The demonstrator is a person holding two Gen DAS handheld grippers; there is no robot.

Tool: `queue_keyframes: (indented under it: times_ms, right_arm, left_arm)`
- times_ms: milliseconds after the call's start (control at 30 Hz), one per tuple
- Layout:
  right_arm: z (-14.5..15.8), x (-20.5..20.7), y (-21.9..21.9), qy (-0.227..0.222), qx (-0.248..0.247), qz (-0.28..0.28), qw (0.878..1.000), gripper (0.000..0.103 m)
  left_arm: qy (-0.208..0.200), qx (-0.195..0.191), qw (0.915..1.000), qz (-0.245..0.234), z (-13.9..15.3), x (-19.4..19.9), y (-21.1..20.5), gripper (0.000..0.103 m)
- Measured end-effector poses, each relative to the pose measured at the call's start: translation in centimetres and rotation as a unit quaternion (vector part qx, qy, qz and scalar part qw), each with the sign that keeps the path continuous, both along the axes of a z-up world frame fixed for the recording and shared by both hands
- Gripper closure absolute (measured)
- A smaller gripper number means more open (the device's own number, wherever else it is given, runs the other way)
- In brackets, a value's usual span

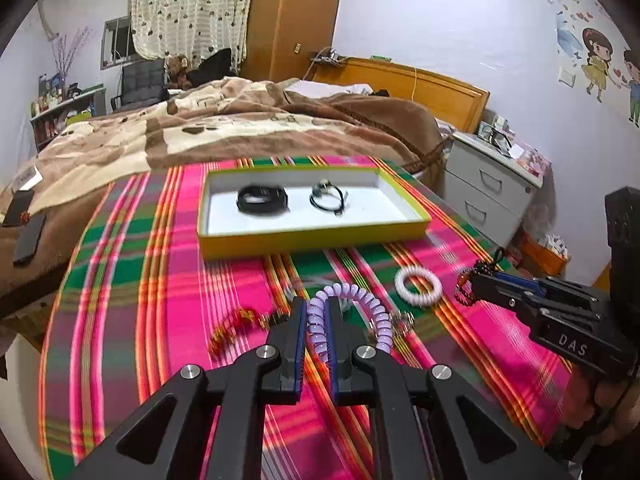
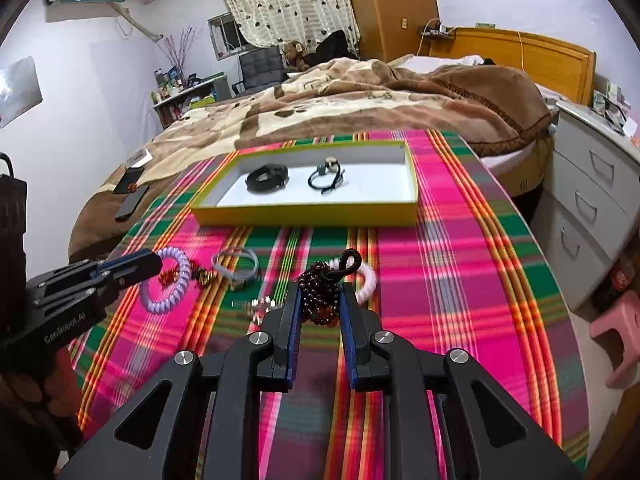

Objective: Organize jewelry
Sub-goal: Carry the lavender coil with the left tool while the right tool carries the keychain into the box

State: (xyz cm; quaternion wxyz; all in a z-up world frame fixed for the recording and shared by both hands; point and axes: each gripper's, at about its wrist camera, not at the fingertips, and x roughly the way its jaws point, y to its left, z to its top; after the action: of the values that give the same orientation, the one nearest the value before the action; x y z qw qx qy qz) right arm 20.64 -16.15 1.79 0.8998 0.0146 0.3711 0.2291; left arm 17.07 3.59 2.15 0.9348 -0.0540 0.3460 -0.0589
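Observation:
My left gripper (image 1: 317, 304) is shut on a lilac spiral bracelet (image 1: 370, 310), which hangs in a loop above the striped cloth; the same lilac bracelet (image 2: 176, 280) and left gripper (image 2: 154, 261) show at the left of the right wrist view. My right gripper (image 2: 320, 294) is shut on a dark red bead bracelet (image 2: 322, 292) with a black cord loop, seen as small red beads (image 1: 464, 290) at the right gripper (image 1: 474, 280). A yellow-rimmed white tray (image 1: 312, 238) holds a black band (image 1: 262, 199) and a black cord bracelet (image 1: 326, 199).
On the cloth lie a white spiral ring (image 1: 418, 285), a red-gold bracelet (image 1: 232, 326), a grey band (image 2: 236, 266) and a small metallic piece (image 2: 262, 304). A bed (image 1: 240, 128) lies behind the table, white drawers (image 1: 488, 192) to the right, two phones (image 1: 24, 224) at the left.

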Motion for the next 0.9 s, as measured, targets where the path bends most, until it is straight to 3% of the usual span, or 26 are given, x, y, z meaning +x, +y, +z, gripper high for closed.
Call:
queue_keyframes:
  times_ms: [367, 900]
  right_arm:
    - [1.7, 4.1, 0.9, -0.022, -0.003, -0.001, 1.000, 0.084]
    - [1.2, 12.8, 2.2, -0.017, -0.016, 0.000, 1.000, 0.084]
  left_arm:
    - [-0.023, 0.019, 0.9995, 0.008, 2.0, 4.8, 1.2, 0.094]
    - [-0.014, 0.027, 0.9995, -0.003, 1.6, 14.5, 1.2, 0.094]
